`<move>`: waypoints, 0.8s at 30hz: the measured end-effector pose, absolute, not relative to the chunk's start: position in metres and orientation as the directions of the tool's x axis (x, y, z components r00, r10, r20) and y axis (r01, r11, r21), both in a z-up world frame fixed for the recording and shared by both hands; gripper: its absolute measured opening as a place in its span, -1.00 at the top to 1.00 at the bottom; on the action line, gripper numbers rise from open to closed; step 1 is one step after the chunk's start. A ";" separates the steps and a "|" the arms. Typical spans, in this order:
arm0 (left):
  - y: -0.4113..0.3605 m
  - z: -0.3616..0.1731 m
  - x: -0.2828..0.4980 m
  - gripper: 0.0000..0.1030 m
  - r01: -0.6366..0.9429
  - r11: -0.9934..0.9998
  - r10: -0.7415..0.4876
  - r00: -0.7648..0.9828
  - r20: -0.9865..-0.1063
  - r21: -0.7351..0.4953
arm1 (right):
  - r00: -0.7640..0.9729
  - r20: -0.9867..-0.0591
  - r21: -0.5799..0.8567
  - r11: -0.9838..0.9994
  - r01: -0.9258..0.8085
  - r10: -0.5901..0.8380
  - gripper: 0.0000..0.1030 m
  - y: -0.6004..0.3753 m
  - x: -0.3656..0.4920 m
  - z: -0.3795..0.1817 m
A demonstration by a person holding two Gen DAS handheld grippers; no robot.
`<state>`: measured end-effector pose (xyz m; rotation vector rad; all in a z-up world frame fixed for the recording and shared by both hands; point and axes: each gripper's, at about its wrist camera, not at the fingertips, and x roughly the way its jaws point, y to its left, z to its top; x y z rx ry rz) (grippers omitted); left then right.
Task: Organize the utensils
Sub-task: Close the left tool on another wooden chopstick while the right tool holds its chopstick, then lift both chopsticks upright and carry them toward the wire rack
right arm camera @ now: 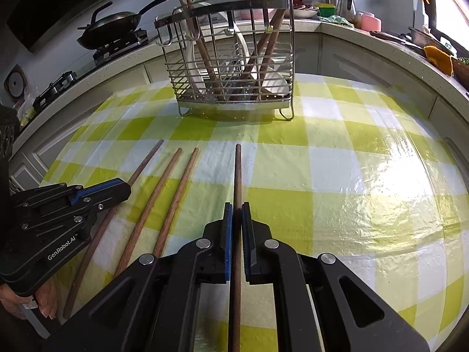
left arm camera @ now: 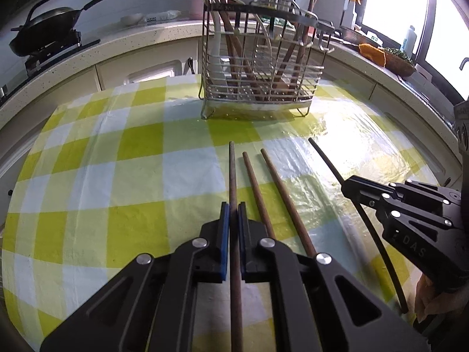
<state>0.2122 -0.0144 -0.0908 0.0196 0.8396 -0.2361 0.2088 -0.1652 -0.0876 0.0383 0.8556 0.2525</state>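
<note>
Four long wooden chopsticks lie side by side on the green-and-white checked tablecloth (left arm camera: 88,176). My left gripper (left arm camera: 233,206) is shut on the leftmost chopstick (left arm camera: 231,173), its blue pads pressing both sides. My right gripper (right arm camera: 236,206) is shut on the rightmost chopstick (right arm camera: 238,170). Between them, two loose chopsticks (left arm camera: 255,182) (right arm camera: 173,187) rest flat on the cloth. Each gripper shows in the other's view: the right gripper (left arm camera: 347,186) at right, the left gripper (right arm camera: 126,189) at left. A wire utensil rack (left arm camera: 263,9) (right arm camera: 222,7) stands at the far side, holding several chopsticks and white spoons.
A kitchen counter (left arm camera: 132,41) curves behind the table, with a black wok (left arm camera: 49,26) on a stove at left. Bottles and a basket with an orange cloth (left arm camera: 372,52) sit near the bright window at right. A person's hand (right arm camera: 44,302) holds the left gripper.
</note>
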 end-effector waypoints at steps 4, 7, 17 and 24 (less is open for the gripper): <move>-0.008 -0.072 0.207 0.89 0.200 0.977 -0.198 0.689 -0.697 -0.080 | 0.659 -0.711 0.142 0.968 -0.207 0.245 0.86 -0.165 0.207 -0.073; -0.004 -0.059 0.202 0.89 0.190 0.978 -0.201 0.721 -0.663 -0.091 | 0.687 -0.681 0.150 0.966 -0.210 0.255 0.86 -0.167 0.205 -0.061; 0.005 -0.022 0.192 0.88 0.174 0.980 -0.198 0.783 -0.590 -0.098 | 0.746 -0.603 0.161 0.959 -0.234 0.283 0.86 -0.166 0.199 -0.023; 0.006 0.003 0.178 0.88 0.170 0.982 -0.187 0.825 -0.534 -0.081 | 0.786 -0.549 0.147 0.958 -0.245 0.285 0.86 -0.165 0.188 0.004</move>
